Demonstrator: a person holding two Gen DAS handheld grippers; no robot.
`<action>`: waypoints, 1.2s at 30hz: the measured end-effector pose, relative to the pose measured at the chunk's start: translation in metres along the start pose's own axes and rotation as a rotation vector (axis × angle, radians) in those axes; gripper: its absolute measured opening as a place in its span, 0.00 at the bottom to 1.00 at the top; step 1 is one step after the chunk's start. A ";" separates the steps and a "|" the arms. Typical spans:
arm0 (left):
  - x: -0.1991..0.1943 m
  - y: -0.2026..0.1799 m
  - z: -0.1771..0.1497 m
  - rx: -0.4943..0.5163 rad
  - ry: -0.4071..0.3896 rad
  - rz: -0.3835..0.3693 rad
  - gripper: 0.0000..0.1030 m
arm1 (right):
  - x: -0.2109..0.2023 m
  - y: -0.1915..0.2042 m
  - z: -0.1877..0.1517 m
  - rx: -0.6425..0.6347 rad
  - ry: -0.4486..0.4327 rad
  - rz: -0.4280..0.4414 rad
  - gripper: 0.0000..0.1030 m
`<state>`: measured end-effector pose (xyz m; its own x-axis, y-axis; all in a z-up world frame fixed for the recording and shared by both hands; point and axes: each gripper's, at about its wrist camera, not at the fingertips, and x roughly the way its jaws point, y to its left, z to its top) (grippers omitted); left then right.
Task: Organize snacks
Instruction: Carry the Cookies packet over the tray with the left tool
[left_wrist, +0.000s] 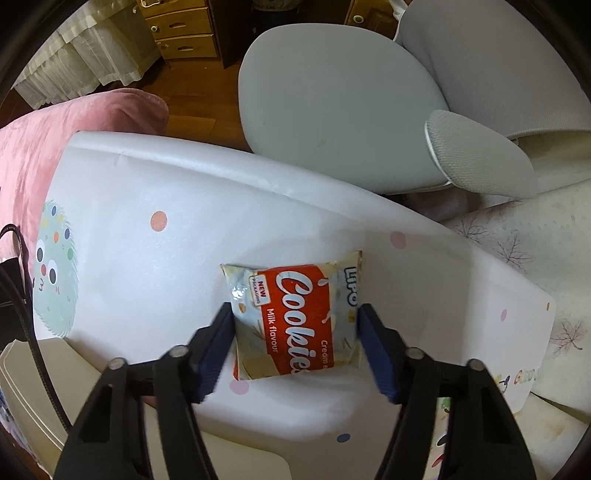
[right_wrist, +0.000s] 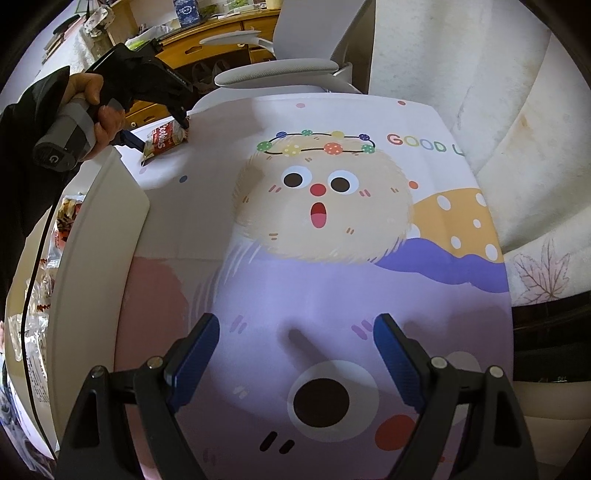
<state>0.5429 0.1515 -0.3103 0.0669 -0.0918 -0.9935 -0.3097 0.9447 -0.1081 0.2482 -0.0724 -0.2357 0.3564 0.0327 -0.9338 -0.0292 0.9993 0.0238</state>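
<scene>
Squeezing in from both sides, the left gripper (left_wrist: 295, 325) points straight down, its blue pads touching the edges of the red and white shiny cookie packet (left_wrist: 295, 314). I think the puffy packet could slip or pop out, because only its thin edges are pinched. The packet lies flat on the white cartoon table cover (left_wrist: 147, 258), near the pale bin (right_wrist: 96, 258) with other snacks. The right gripper (right_wrist: 295, 350) hangs wide apart, empty, tilted down over the cover.

Cookies packet (left_wrist: 295, 317) between left gripper (left_wrist: 295, 325) jaws
</scene>
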 end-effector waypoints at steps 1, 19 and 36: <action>-0.002 0.000 -0.001 0.001 -0.001 -0.003 0.56 | 0.000 0.000 0.000 0.001 -0.001 0.000 0.84; -0.055 -0.004 -0.005 0.048 -0.033 -0.075 0.48 | -0.027 0.006 0.001 -0.021 -0.031 -0.017 0.84; -0.204 0.022 -0.070 0.144 -0.199 -0.202 0.48 | -0.080 0.034 -0.009 -0.093 -0.114 -0.001 0.84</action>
<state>0.4557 0.1688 -0.1120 0.3023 -0.2318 -0.9246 -0.1345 0.9499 -0.2821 0.2098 -0.0415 -0.1632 0.4603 0.0392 -0.8869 -0.1133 0.9934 -0.0149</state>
